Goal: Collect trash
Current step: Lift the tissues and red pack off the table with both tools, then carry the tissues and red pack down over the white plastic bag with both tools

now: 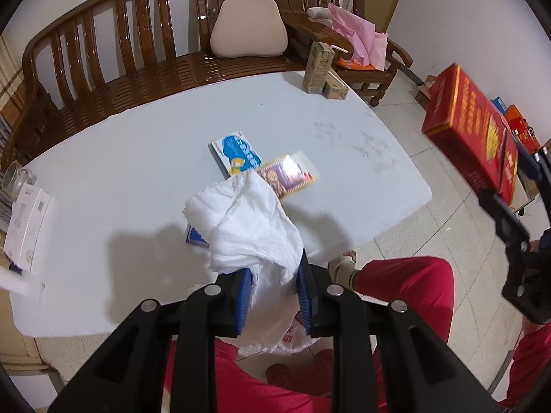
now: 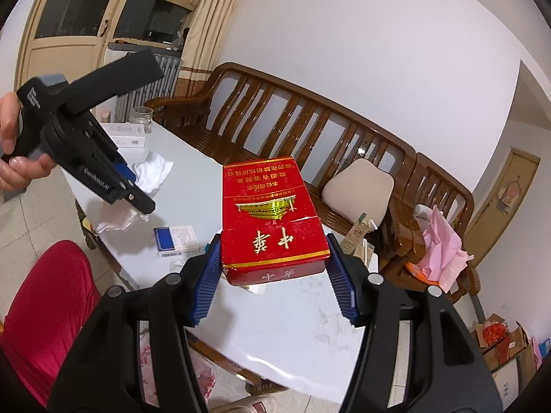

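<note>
- Red carton [image 2: 272, 213] sits clamped between the right gripper [image 2: 273, 268] pads, held up in the air over the table [image 2: 310, 327] edge; blue ribbed pads [image 2: 206, 275] press its two long sides near the close end.
- Carton: long flat red box, gold characters and gold trim, corners scuffed, print upside down in the right wrist view.
- From the left wrist view the same carton [image 1: 471, 130] hangs at far right, off the table, over the tiled floor [image 1: 430, 213].
- Left gripper [image 1: 273, 292] pinches a white tissue [image 1: 248, 220]; jaws narrow, crumpled wad bulges out ahead of the pads and a tail hangs below them.
- Tissue held just above the near table edge, in front of the red trousers [image 1: 396, 292].
- A bag [image 1: 292, 339] with red print shows under the left gripper; mostly hidden.
- Left on the table [image 1: 137, 189]: blue-white pack [image 1: 236, 153], shiny snack wrapper [image 1: 286, 175] just beside it, blue box [image 1: 196, 235] partly under the tissue.
- Far corner: upright carton [image 1: 318, 67] with a small box [image 1: 335, 89] beside it.
- Left edge: white box [image 1: 27, 227], glass mug [image 1: 15, 175].
- Behind the table: wooden bench [image 1: 120, 55] with beige cushion [image 1: 248, 29]; chair [image 1: 372, 65] with pink paper [image 1: 358, 38].
</note>
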A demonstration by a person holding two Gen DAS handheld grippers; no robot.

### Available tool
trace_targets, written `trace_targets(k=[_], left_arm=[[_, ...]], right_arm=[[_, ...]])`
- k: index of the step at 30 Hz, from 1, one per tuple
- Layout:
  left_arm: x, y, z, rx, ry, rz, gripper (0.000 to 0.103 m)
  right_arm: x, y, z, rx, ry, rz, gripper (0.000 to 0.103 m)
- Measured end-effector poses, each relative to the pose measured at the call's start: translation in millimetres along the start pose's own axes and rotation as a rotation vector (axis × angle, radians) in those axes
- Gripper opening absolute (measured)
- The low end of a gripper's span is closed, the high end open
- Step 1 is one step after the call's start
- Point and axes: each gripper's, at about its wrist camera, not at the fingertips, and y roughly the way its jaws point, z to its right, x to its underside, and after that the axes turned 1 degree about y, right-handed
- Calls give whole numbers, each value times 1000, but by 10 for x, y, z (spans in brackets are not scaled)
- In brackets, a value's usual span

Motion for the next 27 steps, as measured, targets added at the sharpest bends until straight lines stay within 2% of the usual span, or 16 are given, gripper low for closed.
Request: trace_targets(k=[6, 14, 16, 27], left_arm=[[302, -48, 191, -1, 25, 15, 24], [640, 81, 439, 12, 56, 10, 24], [725, 142, 479, 39, 54, 3, 24], [1183, 691, 608, 88, 25, -80, 24]], right_arm=[[96, -234, -192, -1, -12, -9, 57], [285, -479, -408, -32, -1, -33, 57], [353, -483, -451, -40, 1, -46, 57], [786, -398, -683, -84, 26, -139, 57]])
